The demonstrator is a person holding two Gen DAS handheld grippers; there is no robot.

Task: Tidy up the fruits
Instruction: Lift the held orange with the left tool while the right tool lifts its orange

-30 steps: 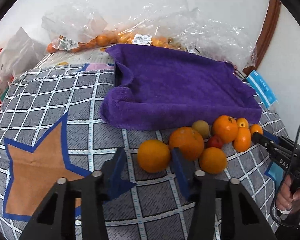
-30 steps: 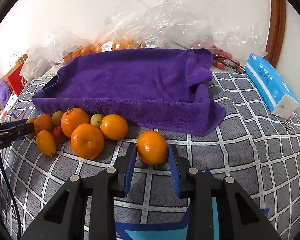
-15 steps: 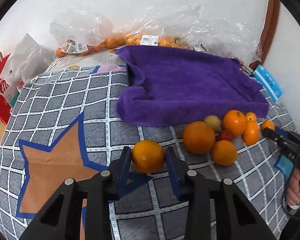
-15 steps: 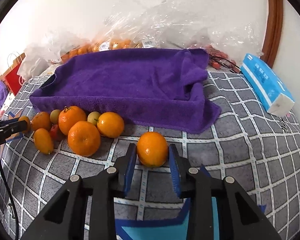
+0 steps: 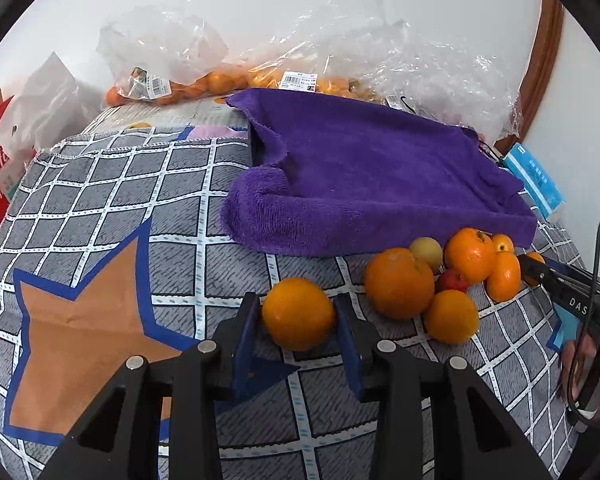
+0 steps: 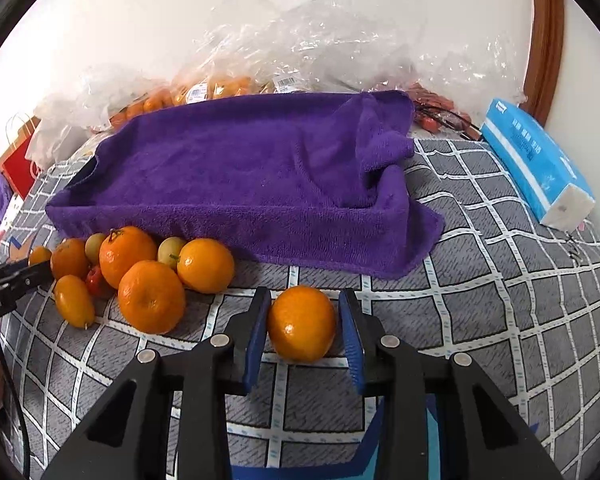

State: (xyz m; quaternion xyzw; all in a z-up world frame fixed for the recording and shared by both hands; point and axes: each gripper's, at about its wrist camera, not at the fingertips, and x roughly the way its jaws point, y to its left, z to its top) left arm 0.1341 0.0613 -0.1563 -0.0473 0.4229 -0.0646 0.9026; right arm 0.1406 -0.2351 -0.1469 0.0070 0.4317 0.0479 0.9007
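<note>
1. Seemingly mid-pick, the left gripper (image 5: 296, 320) is clamped on the left orange (image 5: 298, 314). Both blue pads press its sides across the widest part. The fruit sits low on the checked cloth (image 5: 100, 208), just left of the loose pile (image 5: 400, 284) and near the front edge of the purple towel (image 5: 380, 168).

2. The right gripper (image 6: 303, 326) straddles the right orange (image 6: 301, 323), which rests on the cloth to the right of the pile and just in front of the towel. Its jaws are opening. The left pad lies against the peel and a sliver of daylight shows at the right pad, so this fruit looks bracketed rather than held.

3. Judged from the task, the likely step is carrying each orange into the towel-lined hollow beyond.

4. To do it well, the left hand should probably lift straight up before moving far. It needs to clear the towel's raised near rim and set the fruit down gently so that it does not roll.

5. The right hand would likely need to close squarely on the orange's middle first. A pinch off-centre on round, smooth peel could squirt it toward the pile.

6. Keeping both paths apart seems wise, since the pile lies between the two grippers.
</note>
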